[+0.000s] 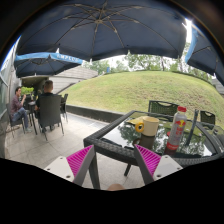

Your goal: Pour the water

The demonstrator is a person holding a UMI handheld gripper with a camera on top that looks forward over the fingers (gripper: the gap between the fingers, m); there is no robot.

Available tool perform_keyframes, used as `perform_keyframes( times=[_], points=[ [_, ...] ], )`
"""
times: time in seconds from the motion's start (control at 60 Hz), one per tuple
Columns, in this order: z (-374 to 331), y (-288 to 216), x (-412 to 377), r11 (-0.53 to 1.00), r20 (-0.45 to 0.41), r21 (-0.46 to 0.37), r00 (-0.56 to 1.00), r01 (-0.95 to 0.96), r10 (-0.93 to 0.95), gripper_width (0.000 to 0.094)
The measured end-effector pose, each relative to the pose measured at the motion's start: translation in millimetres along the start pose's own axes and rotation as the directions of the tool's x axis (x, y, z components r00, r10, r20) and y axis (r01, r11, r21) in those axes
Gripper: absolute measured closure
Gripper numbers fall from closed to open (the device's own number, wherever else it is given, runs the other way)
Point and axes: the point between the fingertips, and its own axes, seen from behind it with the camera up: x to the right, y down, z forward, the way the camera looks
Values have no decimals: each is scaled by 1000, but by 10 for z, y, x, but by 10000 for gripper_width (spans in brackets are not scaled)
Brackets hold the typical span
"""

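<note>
- Looking forward along the gripper (112, 165), this one view shows an outdoor patio under a big dark umbrella (100, 25), with a grassy slope (130, 90) beyond.
- The fingers (80, 158) stand spread apart and released, holding nothing; their two pink pads face each other with only the near edge of the bench (105, 140) and the paving between them.
- The task's thing, a clear plastic bottle (178, 130) with a red cap and red label, stands upright on the glass-topped bench, ahead of the fingers and off to the right, well apart from them.
- A yellowish cup (150, 126) sits just left of the bottle; it looks like the likely vessel to fill, though I cannot tell whether it is empty.
- Counted: one bottle, one cup, one glass-topped bench up close, two pads. A person (17, 105) sits at a far table to the left; the chairs there are too small to count.
- Risks, as I judge them: the bottle is tall and narrow, so an off-centre approach could tip it onto the glass. A soft plastic wall may buckle under a hard squeeze. If the cap is on, nothing will pour.
</note>
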Motion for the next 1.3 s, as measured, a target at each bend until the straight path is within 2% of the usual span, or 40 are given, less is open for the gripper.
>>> perform_keyframes(
  times=[0.267,0.5,0.7,0.933,1.117,1.2,1.3],
  points=[
    [-24,-39,-65,1000,25,19,999,-22,21,91],
    [-144,-120,239,998,-7,47,999,-35,36,91],
    [-214,-182,906,996,-97,81,995,-28,36,92],
    [-38,-327,1891,993,-254,103,964,-51,76,94],
    [477,-574,2484,984,-282,170,954,-60,106,100],
    [763,-610,2774,987,-336,152,937,-48,97,110],
    [1094,-639,2919,982,-322,164,936,-91,140,110]
  ],
)
